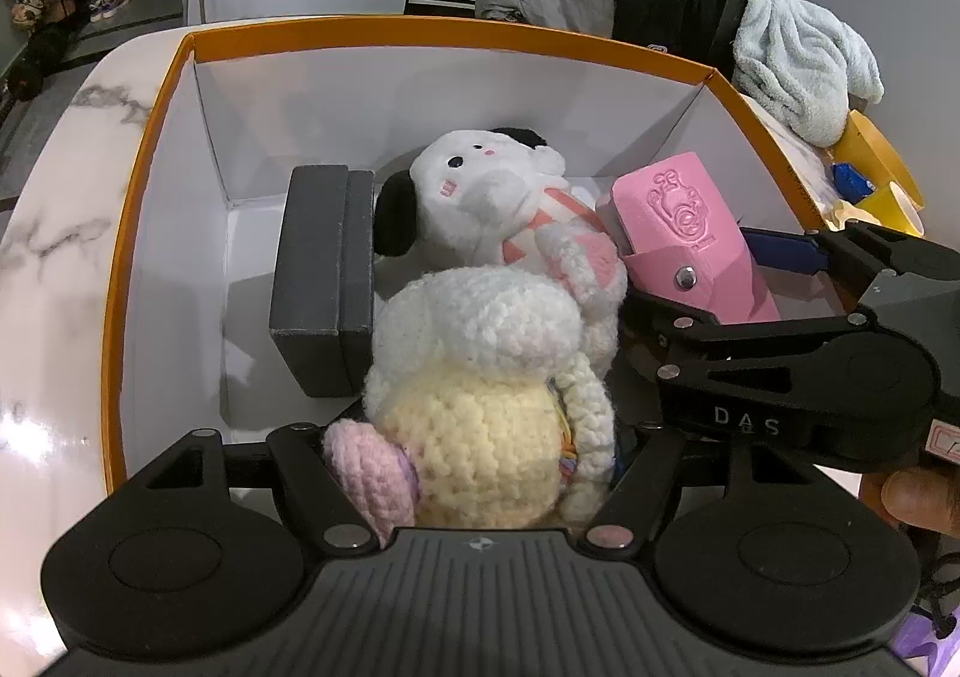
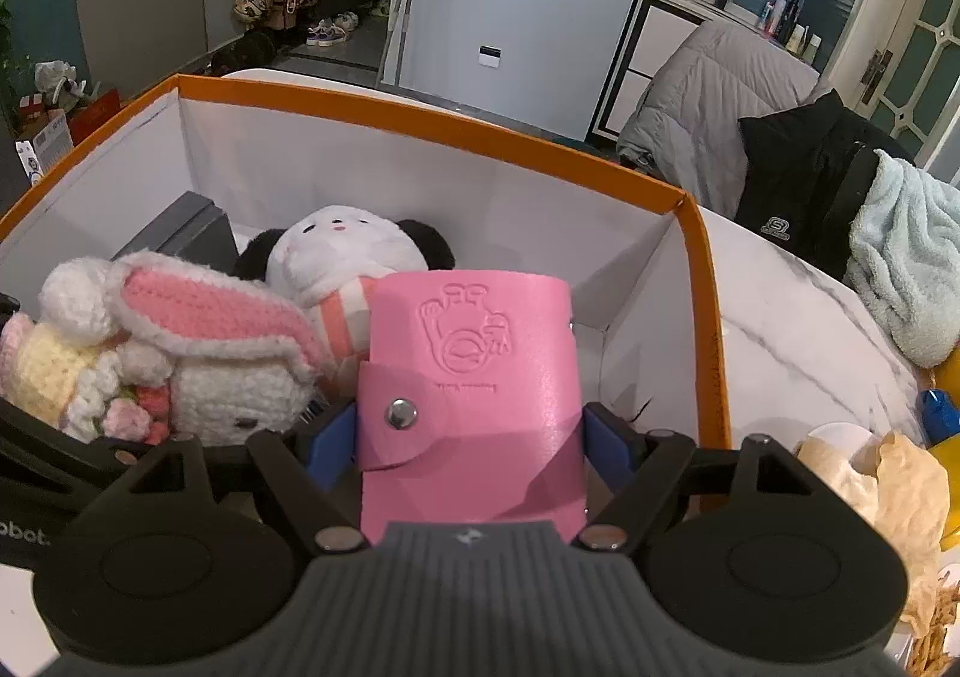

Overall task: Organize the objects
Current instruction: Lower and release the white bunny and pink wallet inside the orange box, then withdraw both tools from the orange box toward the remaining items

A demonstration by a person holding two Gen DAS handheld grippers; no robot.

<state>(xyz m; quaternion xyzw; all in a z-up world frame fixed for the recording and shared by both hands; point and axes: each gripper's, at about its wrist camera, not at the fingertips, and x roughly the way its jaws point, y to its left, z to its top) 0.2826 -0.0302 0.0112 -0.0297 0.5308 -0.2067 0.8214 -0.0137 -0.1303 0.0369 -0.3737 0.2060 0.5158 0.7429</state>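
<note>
The right gripper (image 2: 471,446) has its jaws closed on the pink wallet (image 2: 471,371), one blue pad (image 2: 327,434) flat against each long edge, so the wallet's long axis runs straight out along the fingers with the snap flap facing the camera. The left gripper (image 1: 480,458) has its jaws set wide around the crochet bunny (image 1: 486,371), which fills the gap between them; the pads are hidden behind the yarn, but the bunny looks held rather than just lying there.

Both loads sit over the box (image 1: 150,149), already below its orange rim. From the box's centre, the wallet is toward the right wall, the bunny toward the near side, the plush dog (image 1: 480,197) just behind it, and the dark case (image 1: 321,281) on edge to the left. Wallet and bunny are just beside each other, and the right gripper's linkage crosses close to the bunny's flank.

The coming move turns on that narrow slot between the dog and the right wall: the wallet likely goes down lengthwise there. Both hands tilt steeply down into the box, the right less so.
</note>
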